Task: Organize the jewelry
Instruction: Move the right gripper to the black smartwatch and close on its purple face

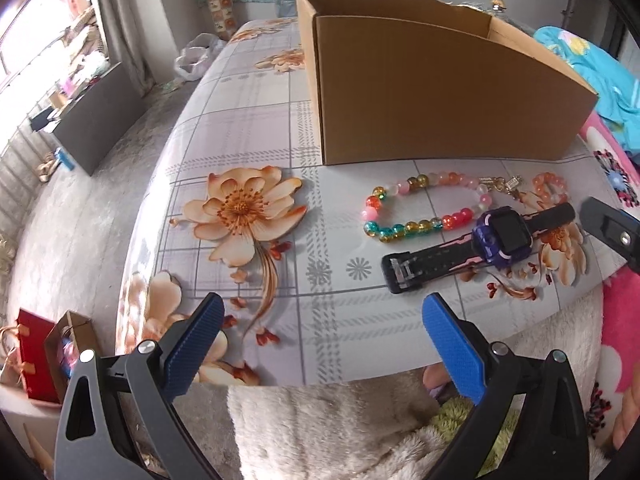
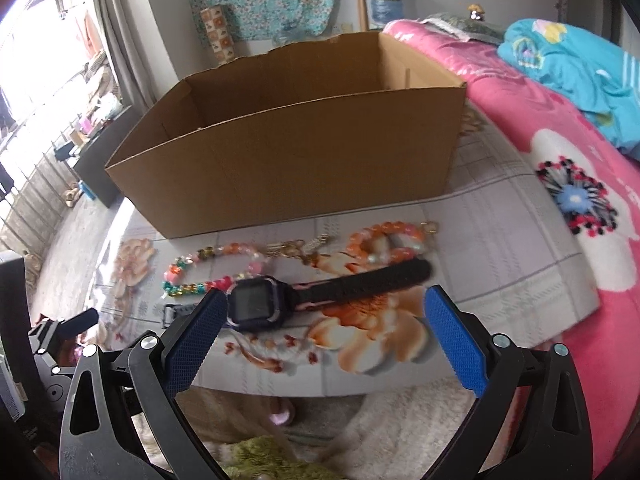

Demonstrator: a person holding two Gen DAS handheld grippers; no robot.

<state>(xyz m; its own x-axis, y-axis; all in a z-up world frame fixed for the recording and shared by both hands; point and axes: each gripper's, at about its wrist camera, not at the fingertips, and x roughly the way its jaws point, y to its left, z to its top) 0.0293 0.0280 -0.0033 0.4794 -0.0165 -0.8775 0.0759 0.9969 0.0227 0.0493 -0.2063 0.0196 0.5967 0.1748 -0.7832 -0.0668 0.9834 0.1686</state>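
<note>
A purple watch (image 1: 494, 237) (image 2: 256, 304) with a black strap lies on the flowered mat (image 1: 256, 136) in front of a brown cardboard box (image 1: 440, 88) (image 2: 296, 160). Behind the watch lie a multicoloured bead bracelet (image 1: 416, 208) (image 2: 208, 272) and a smaller orange bead bracelet (image 1: 551, 187) (image 2: 386, 240). My left gripper (image 1: 322, 308) is open, low and to the left of the watch, with nothing between its blue pads. My right gripper (image 2: 322, 304) is open just in front of the watch; its left pad (image 2: 196, 332) overlaps the watch's strap in the view. The right gripper's tip also shows in the left wrist view (image 1: 612, 232).
A pink flowered blanket (image 2: 560, 184) and a turquoise cloth (image 2: 572, 68) lie to the right of the mat. A white fluffy cover (image 1: 320, 432) lies at the near edge. Left of the bed are the floor, a dark cabinet (image 1: 96, 120) and a red gift bag (image 1: 38, 356).
</note>
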